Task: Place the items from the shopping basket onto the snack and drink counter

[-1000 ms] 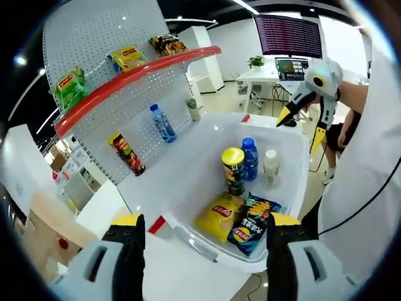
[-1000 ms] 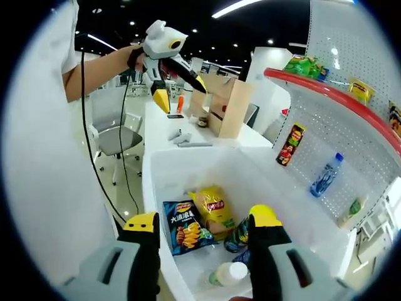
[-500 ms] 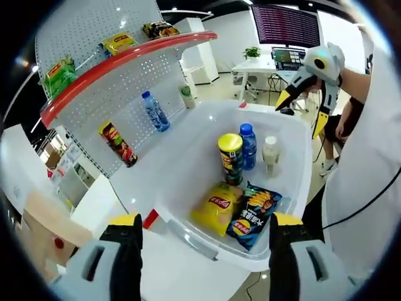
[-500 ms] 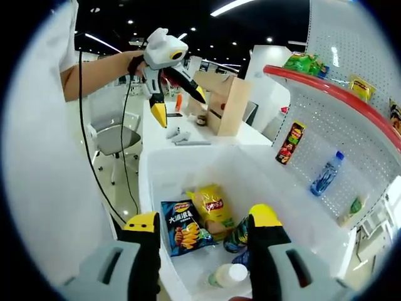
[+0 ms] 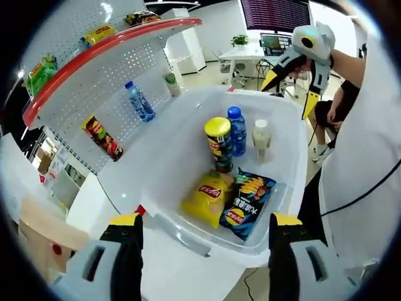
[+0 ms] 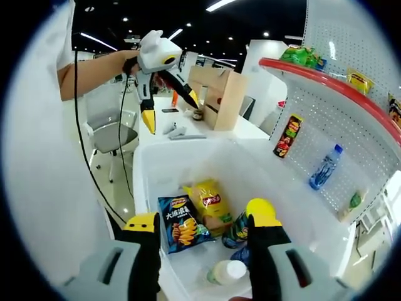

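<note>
A white basket stands on the white counter below a pegboard shelf. Inside lie a yellow chip bag and a blue chip bag. Behind them stand a yellow-lidded chip can, a blue bottle and a white-capped bottle. My left gripper hovers open above the basket's near rim, holding nothing. My right gripper is open over the opposite end, above the blue bag, yellow bag and white-capped bottle. Each shows in the other's view: right gripper, left gripper.
On the counter against the pegboard stand a chip can, a water bottle and a small green-capped bottle. A red-edged upper shelf carries several snack bags. A brown box sits past the basket. Desks and a chair stand behind.
Both cameras have shifted a little, so the basket sits more centrally in the left gripper view. The left gripper has tilted lower toward the basket. The items have not moved.
</note>
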Tool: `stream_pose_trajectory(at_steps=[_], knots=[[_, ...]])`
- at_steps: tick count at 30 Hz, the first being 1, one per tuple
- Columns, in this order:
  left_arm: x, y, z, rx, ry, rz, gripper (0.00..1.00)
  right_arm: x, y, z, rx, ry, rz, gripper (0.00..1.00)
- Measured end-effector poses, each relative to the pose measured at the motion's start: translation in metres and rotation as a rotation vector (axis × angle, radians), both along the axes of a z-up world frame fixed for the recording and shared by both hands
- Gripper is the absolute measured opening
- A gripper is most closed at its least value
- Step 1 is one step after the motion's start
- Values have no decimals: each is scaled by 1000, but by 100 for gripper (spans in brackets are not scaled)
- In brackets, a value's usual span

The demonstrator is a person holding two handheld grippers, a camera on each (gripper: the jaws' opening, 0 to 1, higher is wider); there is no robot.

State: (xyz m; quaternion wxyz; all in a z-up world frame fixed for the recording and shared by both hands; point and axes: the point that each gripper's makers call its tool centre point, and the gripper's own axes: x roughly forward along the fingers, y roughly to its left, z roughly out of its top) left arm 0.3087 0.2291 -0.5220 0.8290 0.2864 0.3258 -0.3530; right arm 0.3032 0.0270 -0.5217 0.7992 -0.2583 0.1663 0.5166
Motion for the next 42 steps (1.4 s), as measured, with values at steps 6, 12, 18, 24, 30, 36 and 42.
stream_pose_trajectory(at_steps=[6,12,18,24,30,36,42], knots=[[-1,0,-4,18,11,-22,83,7,4,-1,-14,8,-3,56],[-1,0,-4,16,14,-28,84,16,8,2,-47,-4,16,56],[0,2,-6,52,9,-55,83,29,13,7,-67,-29,31,56],[-1,3,-9,65,22,-70,83,39,17,3,-110,-41,63,56],[-2,2,-10,52,36,-78,83,49,20,-2,-143,-41,81,56],[3,-3,-6,56,28,-88,83,54,29,-9,-198,-54,145,56],[3,-9,-8,53,34,-111,82,54,42,-19,-269,-62,236,56]])
